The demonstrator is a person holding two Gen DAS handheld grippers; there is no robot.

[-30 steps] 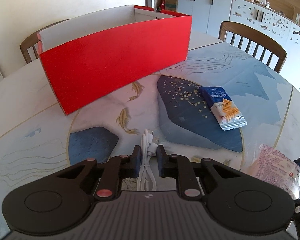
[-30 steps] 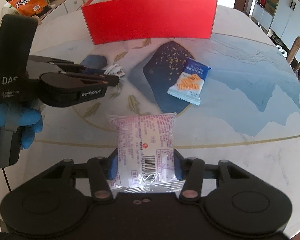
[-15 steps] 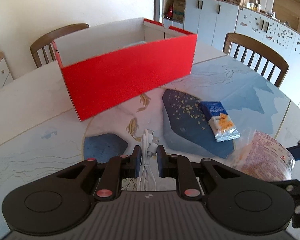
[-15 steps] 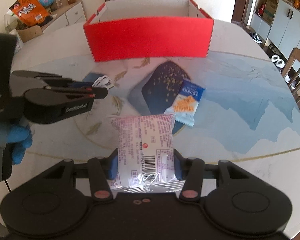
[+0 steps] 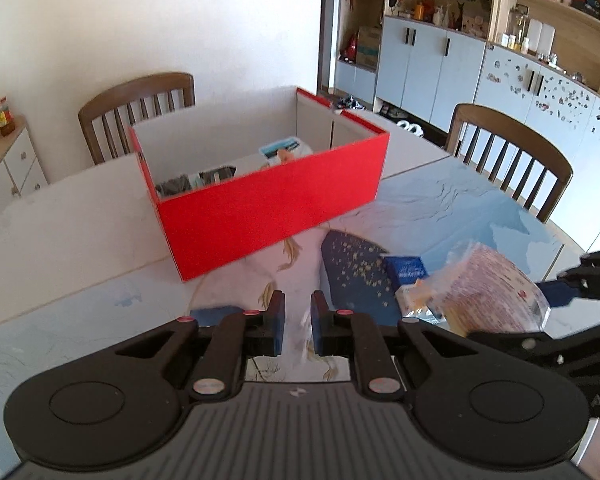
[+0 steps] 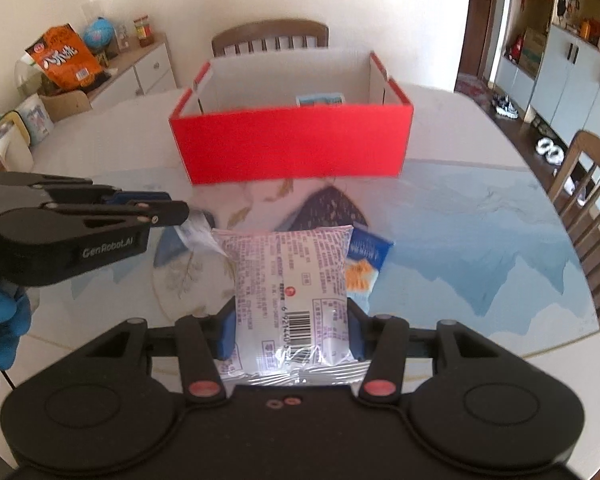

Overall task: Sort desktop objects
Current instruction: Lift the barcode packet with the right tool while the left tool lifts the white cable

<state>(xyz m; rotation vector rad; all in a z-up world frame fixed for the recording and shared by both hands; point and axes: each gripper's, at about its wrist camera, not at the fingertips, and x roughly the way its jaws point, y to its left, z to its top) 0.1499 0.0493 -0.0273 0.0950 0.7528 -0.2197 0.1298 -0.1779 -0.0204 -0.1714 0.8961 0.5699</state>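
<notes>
My right gripper [image 6: 288, 328] is shut on a clear snack packet with pink print [image 6: 290, 276], held above the table; the packet also shows in the left wrist view [image 5: 492, 288]. My left gripper [image 5: 298, 316] is nearly closed on a white USB cable [image 6: 194, 232], seen blurred, hanging from its fingertips in the right wrist view. A red cardboard box [image 5: 268, 200] stands ahead, open at the top, with several items inside; it also shows in the right wrist view [image 6: 296, 144]. A blue cracker packet [image 6: 362, 260] lies on the table under the held packet.
The round table [image 6: 480, 240] has a blue and white printed top. Wooden chairs stand behind the box [image 5: 140, 108] and at the right [image 5: 512, 152]. A sideboard with an orange snack bag [image 6: 64, 58] is at the far left.
Both grippers have risen from the table with their loads. The cable has left the tabletop. The box interior has come into sight.
</notes>
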